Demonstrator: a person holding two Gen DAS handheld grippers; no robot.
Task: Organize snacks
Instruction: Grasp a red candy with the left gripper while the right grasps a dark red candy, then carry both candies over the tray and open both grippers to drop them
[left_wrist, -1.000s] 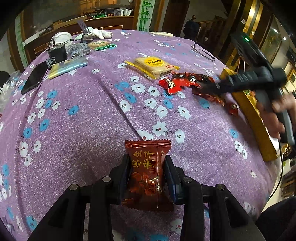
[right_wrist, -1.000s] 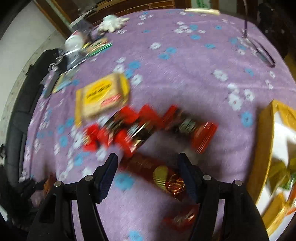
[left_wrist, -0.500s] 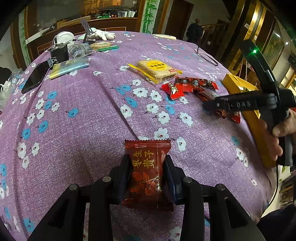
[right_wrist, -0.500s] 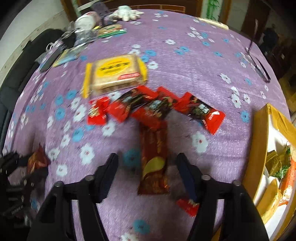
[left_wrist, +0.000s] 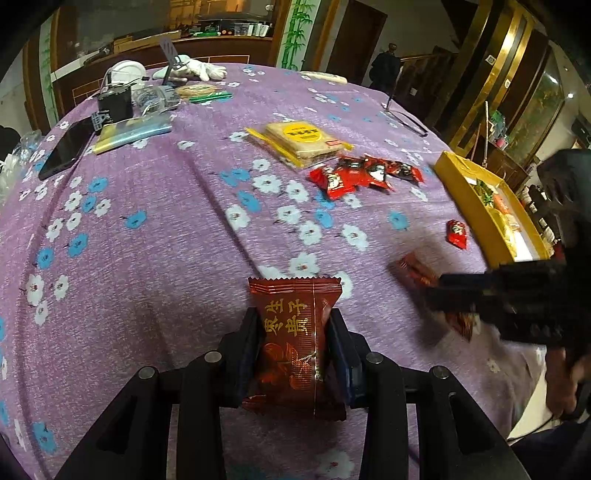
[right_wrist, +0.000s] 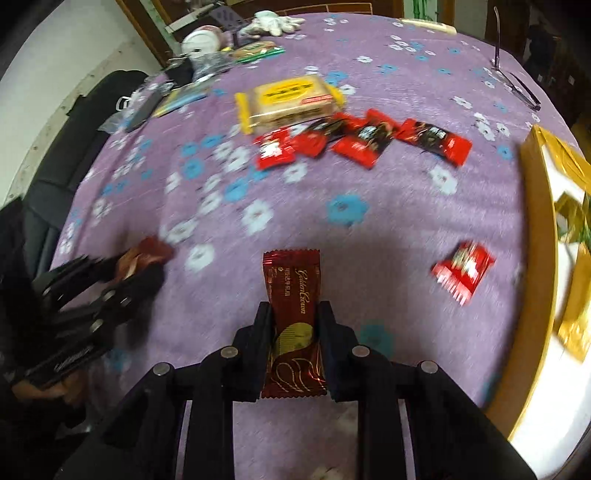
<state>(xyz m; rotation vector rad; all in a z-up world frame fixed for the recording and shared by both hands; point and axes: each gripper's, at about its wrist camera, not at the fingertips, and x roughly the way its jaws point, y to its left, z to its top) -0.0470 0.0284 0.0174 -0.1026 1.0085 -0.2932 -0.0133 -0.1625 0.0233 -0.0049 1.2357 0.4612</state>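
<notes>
My left gripper (left_wrist: 295, 314) is shut on a dark red snack packet (left_wrist: 291, 354) with gold characters, held just above the purple flowered tablecloth (left_wrist: 166, 240). The jaws of my right gripper (right_wrist: 294, 306) are closing, and their pads press on a slim dark red chocolate bar (right_wrist: 291, 280) with gold lettering. In the left wrist view that gripper (left_wrist: 436, 291) sits low at the right, blurred, with the bar (left_wrist: 413, 267) sticking out of it. A row of several red packets (right_wrist: 362, 138) lies mid-table. One red packet (right_wrist: 463, 267) lies alone beside the yellow box (right_wrist: 535, 221).
A yellow cracker pack (left_wrist: 299, 142) lies behind the red row. The yellow box (left_wrist: 458, 184) holds gold-wrapped sweets at the table's right edge. A phone (left_wrist: 66, 147), a blue pouch, a white glove and small clutter fill the far left. Glasses (left_wrist: 406, 118) stand far right.
My right gripper has closed on the dark red bar and carried it away from the red row toward the near edge. The left gripper has kept still with its packet.
</notes>
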